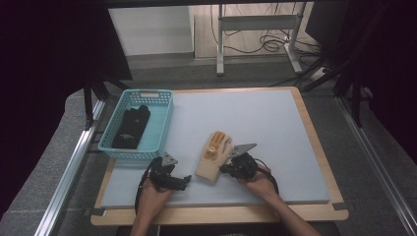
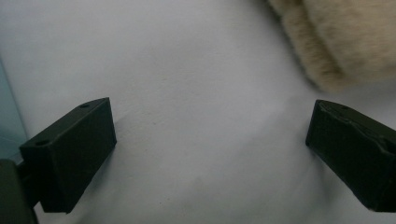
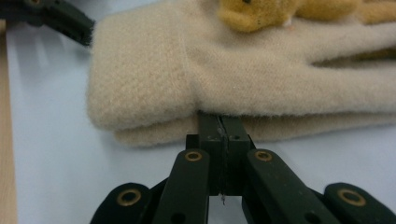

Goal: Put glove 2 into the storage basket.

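cream glove (image 1: 214, 156) lies low centre of the high view on the pale mat (image 1: 255, 128), cuff toward the bottom edge, yellow-orange patch on its upper half; what the patch depicts is too small to make out. right gripper (image 1: 230, 166) sits against the glove's right edge. in the right gripper view its jaws are pressed flat together, tips slid in at the glove (image 3: 243, 79) edge between upper and lower layers; the very tips are hidden by the fabric, so whether they pinch cloth cannot be told. left gripper (image 1: 186, 180) rests on the mat just left of the cuff, apart from it. in the left gripper view its jaws stand wide, bare mat (image 2: 201, 121) between them, the cuff (image 2: 336, 42) blurred and cut off at upper right. a teal basket (image 1: 162, 125) at upper left holds a dark item (image 1: 132, 127), details unreadable.
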`<state>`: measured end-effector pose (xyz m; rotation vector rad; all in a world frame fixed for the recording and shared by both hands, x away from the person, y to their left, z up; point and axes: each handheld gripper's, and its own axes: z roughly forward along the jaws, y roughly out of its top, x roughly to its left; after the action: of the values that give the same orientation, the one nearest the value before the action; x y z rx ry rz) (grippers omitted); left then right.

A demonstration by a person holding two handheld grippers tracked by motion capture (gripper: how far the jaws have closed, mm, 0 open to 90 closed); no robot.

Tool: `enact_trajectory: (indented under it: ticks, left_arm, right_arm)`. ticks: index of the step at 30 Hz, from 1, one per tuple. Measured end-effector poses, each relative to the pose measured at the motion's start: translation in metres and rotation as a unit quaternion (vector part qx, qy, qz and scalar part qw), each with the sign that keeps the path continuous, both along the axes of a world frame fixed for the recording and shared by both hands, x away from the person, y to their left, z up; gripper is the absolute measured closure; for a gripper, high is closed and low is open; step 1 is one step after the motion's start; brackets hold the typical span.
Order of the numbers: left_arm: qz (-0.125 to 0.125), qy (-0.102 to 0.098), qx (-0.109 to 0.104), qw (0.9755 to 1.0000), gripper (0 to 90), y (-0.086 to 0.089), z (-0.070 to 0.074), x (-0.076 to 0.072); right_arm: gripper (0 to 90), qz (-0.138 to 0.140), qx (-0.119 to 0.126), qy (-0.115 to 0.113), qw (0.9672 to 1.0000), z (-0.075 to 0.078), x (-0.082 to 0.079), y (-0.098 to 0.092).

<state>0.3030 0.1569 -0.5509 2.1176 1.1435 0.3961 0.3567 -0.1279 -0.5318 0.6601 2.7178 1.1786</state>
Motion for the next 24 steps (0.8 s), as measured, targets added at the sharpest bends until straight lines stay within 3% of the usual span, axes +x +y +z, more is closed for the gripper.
enact_trajectory:
  ticks: [12, 19, 24]
  left_arm:
    - [-0.001, 0.0, 0.0, 1.0, 1.8, 0.0, 0.0, 0.0]
    - [-0.001, 0.0, 0.0, 1.0, 1.8, 0.0, 0.0, 0.0]
    - [-0.001, 0.0, 0.0, 1.0, 1.8, 0.0, 0.0, 0.0]
  right_arm:
    - [88.3, -0.001, -0.008, -0.014, 0.9999, -0.001, 0.008, 0.03]
    - [79.1, -0.007, 0.003, -0.02, 0.9998, 0.007, 0.005, 0.017]
    - [60.5, -0.025, 0.004, -0.029, 0.9993, 0.011, 0.005, -0.002]
